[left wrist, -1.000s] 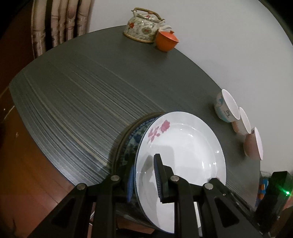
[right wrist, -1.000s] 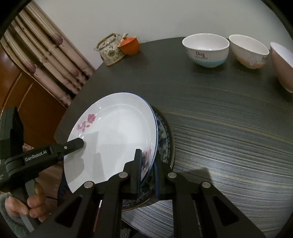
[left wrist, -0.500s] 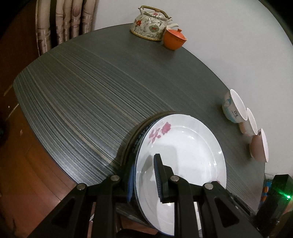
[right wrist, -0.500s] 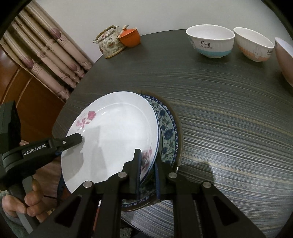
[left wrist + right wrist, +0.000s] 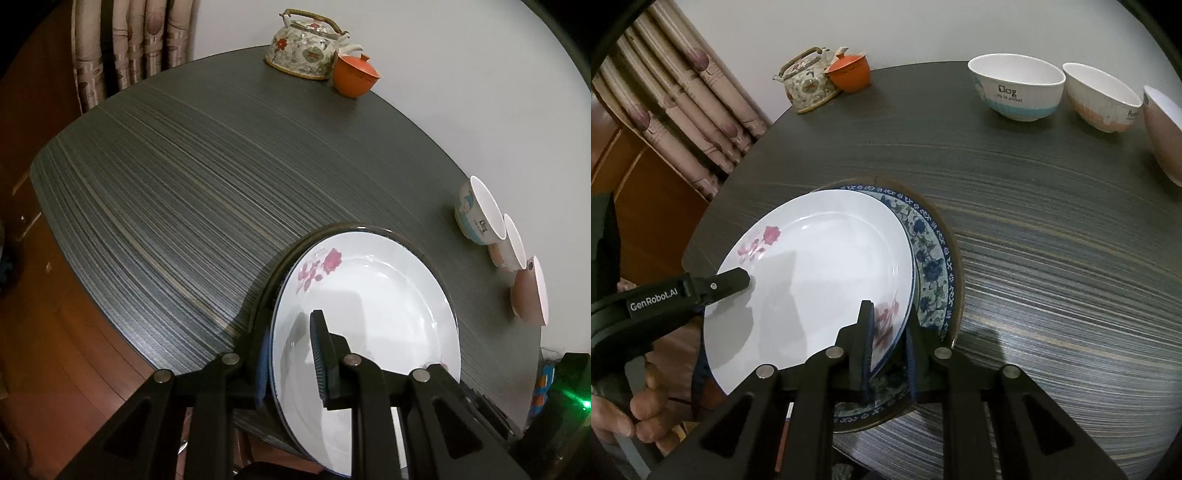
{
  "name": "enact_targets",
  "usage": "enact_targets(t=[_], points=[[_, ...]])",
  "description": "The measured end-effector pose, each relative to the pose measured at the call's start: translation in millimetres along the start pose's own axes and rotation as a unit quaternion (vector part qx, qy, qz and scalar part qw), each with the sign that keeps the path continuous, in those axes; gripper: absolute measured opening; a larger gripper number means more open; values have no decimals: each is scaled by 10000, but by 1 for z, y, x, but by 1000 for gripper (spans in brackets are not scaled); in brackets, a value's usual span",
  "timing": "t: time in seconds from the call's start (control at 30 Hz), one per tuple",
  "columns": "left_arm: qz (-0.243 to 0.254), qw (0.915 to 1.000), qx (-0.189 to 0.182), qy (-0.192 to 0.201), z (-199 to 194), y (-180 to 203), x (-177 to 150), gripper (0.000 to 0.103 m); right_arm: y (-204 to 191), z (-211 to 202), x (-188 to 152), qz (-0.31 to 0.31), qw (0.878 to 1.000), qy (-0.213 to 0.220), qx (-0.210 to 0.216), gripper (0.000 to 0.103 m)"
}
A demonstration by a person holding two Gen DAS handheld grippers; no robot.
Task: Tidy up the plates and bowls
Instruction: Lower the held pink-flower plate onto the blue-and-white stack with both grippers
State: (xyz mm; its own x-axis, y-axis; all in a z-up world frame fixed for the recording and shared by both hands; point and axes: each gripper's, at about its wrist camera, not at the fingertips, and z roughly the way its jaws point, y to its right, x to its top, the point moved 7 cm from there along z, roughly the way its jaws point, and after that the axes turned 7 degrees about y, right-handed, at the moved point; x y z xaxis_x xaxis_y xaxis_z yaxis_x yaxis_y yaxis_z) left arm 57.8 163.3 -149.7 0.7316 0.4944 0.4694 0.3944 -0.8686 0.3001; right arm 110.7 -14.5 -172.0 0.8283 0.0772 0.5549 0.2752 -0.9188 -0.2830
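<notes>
White plate [image 5: 820, 266] set on the blue plate [image 5: 932, 266], both hand-held grippers at its rim.

Glossy and round, with pink flowers, the white plate lies between the two grippers, slightly off-centre on the patterned blue plate, which sits on a dark round mat on the streaked grey worktop [image 5: 1052, 258]. The left hand-held gripper [image 5: 291, 354] pinches the plate's near rim; the right hand-held gripper [image 5: 888, 339] is opening, the rim between its jaws with the pads apparently just off it. Plates look stacked, so that part seems nearly done. Left to do, by my reading: three smooth, deep bowls [image 5: 1015, 88] stand unstacked in a row, far ahead and to the right of the right gripper.
</notes>
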Motion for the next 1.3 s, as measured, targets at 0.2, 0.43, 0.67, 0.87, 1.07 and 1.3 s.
enact_targets(t=[0.2,0.43,0.67,0.87,1.07,1.3], points=[[15,10000,23,-1,0,1,-1,20,-1,-1,0,-63,10000,12,-76,17],[46,10000,52,-4,1,2,-1,24,-3,0,-2,-133,9998,13,-131,23],[187,9997,121,56,2,6,0,32,-5,-1,-2,-178,9996,15,-202,24],[435,9980,263,382,-5,11,6,38,-7,-1,-3,-213,9996,-19,-201,28],[640,9964,280,485,-8,17,7,38,-12,-2,-3,-331,9990,21,-290,38],[783,9939,435,648,-11,21,8,40,-12,-9,-3,-276,9991,119,-297,43]])
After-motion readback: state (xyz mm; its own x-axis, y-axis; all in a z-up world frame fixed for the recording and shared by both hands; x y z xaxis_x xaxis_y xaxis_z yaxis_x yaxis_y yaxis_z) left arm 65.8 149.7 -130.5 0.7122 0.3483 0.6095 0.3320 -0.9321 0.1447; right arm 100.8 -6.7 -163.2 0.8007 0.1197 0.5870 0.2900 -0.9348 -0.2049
